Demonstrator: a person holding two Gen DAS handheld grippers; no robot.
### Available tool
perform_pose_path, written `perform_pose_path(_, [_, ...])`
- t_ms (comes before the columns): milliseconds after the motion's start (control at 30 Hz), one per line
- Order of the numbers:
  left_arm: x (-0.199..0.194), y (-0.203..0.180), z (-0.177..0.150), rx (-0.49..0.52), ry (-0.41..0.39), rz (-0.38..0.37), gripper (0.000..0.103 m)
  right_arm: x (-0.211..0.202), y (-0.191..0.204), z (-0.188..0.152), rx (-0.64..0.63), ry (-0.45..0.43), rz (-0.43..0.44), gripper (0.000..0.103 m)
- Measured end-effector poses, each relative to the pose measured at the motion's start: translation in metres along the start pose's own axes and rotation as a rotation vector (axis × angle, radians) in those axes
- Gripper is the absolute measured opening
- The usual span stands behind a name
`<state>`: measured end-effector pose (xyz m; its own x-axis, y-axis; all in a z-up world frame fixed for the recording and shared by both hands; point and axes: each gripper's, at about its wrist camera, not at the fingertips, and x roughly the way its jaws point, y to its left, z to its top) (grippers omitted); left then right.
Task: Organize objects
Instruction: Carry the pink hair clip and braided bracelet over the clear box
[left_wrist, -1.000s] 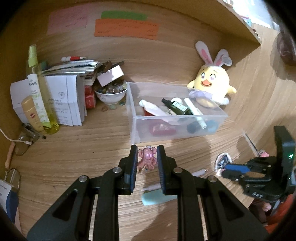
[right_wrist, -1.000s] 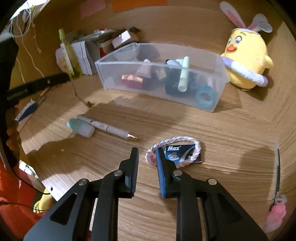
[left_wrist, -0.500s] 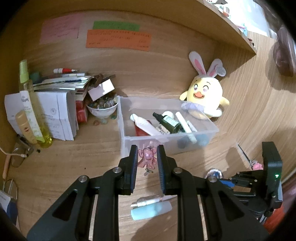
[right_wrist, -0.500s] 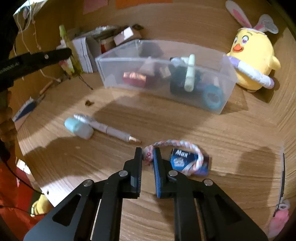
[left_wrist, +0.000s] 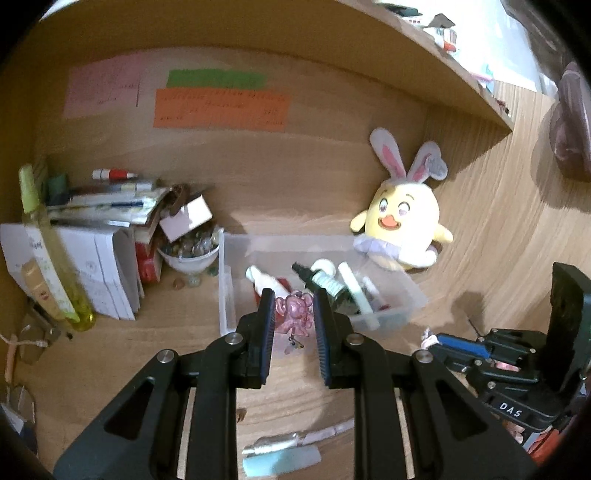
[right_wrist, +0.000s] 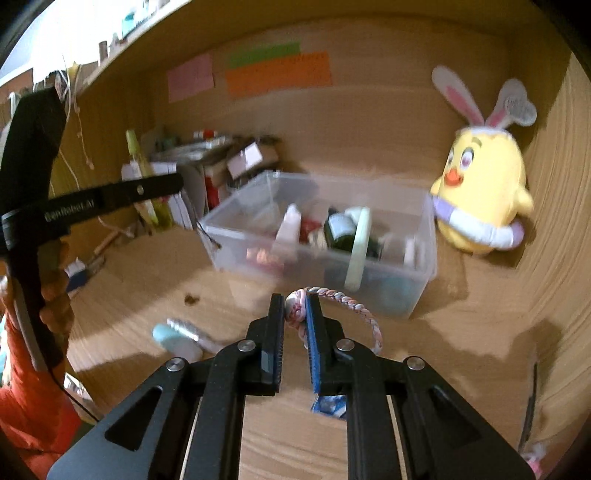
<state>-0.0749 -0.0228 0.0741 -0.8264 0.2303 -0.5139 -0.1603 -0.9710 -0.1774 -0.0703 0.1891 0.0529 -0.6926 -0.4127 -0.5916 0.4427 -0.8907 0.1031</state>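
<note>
Two grippers, both loaded: from the left wrist, left gripper (left_wrist: 294, 308) pinches a pink charm (left_wrist: 295, 315) lifted above the near wall of the clear bin (left_wrist: 227, 295), bin straight ahead on the wooden desk (left_wrist: 177, 354). From the right wrist, right gripper (right_wrist: 296, 308) is clamped on a braided bracelet (right_wrist: 347, 299), loop trailing right, bin (right_wrist: 421, 295) ahead; left looks nearer. Cluttered wooden alcove, plush chick (right_wrist: 484, 199) in the corner.

The charm (left_wrist: 294, 314) was translucent pink, the braided band (right_wrist: 347, 300) pink and white, the plush chick (left_wrist: 402, 225) yellow with an orange beak, the surface (left_wrist: 177, 354) wood-grained tan.
</note>
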Motion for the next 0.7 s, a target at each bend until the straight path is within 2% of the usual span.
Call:
perform_pose_path(367, [0.022,-0.005,0.03,0.001,-0.02,0.011,0.02,-0.007,-0.01,0.051,-0.037,-0.11,-0.032,0.01])
perform_pose_path(700, [0.048,-0.005,0.039,0.001,-0.01,0.052,0.02,0.017,-0.019,0.077,-0.052,-0.122,-0.069,0.01])
